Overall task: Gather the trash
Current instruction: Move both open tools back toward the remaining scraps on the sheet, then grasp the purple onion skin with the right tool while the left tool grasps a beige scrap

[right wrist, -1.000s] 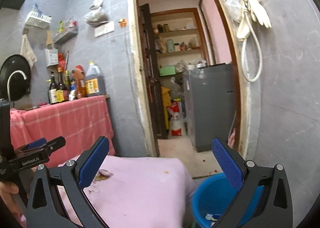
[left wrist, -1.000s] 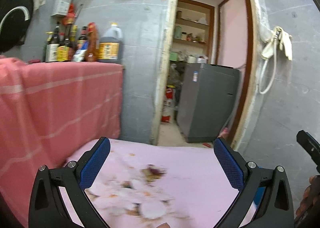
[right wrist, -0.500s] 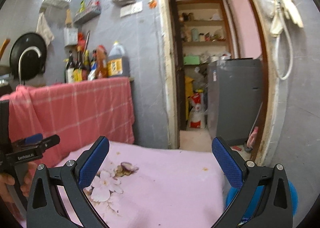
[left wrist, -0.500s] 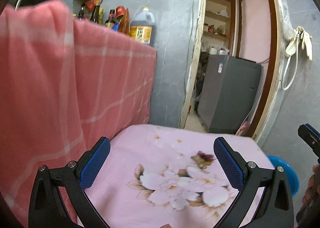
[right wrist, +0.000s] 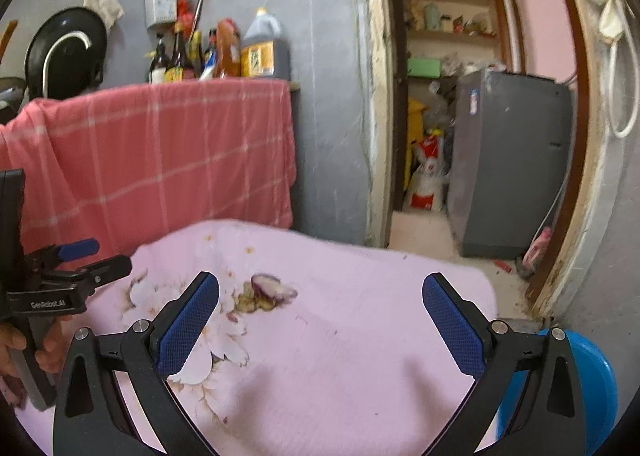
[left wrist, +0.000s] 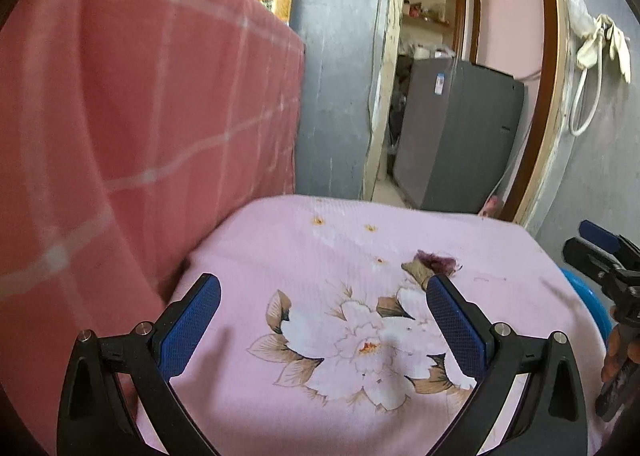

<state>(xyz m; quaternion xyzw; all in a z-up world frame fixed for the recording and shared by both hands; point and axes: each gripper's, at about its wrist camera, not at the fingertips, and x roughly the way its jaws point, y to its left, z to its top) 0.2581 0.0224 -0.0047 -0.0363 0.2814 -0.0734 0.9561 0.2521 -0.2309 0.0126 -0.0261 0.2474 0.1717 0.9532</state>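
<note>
A purple onion scrap [right wrist: 271, 287] lies on the pink flowered tablecloth [right wrist: 360, 336], just past the left finger of my right gripper [right wrist: 320, 320]. That gripper is open and empty above the cloth. In the left wrist view the same onion scrap [left wrist: 438, 260] sits just beyond the right fingertip of my left gripper [left wrist: 324, 316], which is open and empty over the printed flower. A blue bin [right wrist: 592, 384] stands low at the table's right edge. The right gripper [left wrist: 600, 252] shows at the right edge of the left wrist view.
A red checked cloth [left wrist: 140, 115] hangs close on the left, with bottles [right wrist: 224, 51] on top. Behind the table an open doorway shows a grey fridge [right wrist: 508, 159]. A person's hand [right wrist: 24, 344] holds the left gripper [right wrist: 76, 268]. Gloves and a hose [left wrist: 600, 51] hang at right.
Both cameras have tipped down and come closer to the table. The pink cloth and onion scrap now fill more of each view. Both grippers stayed open.
</note>
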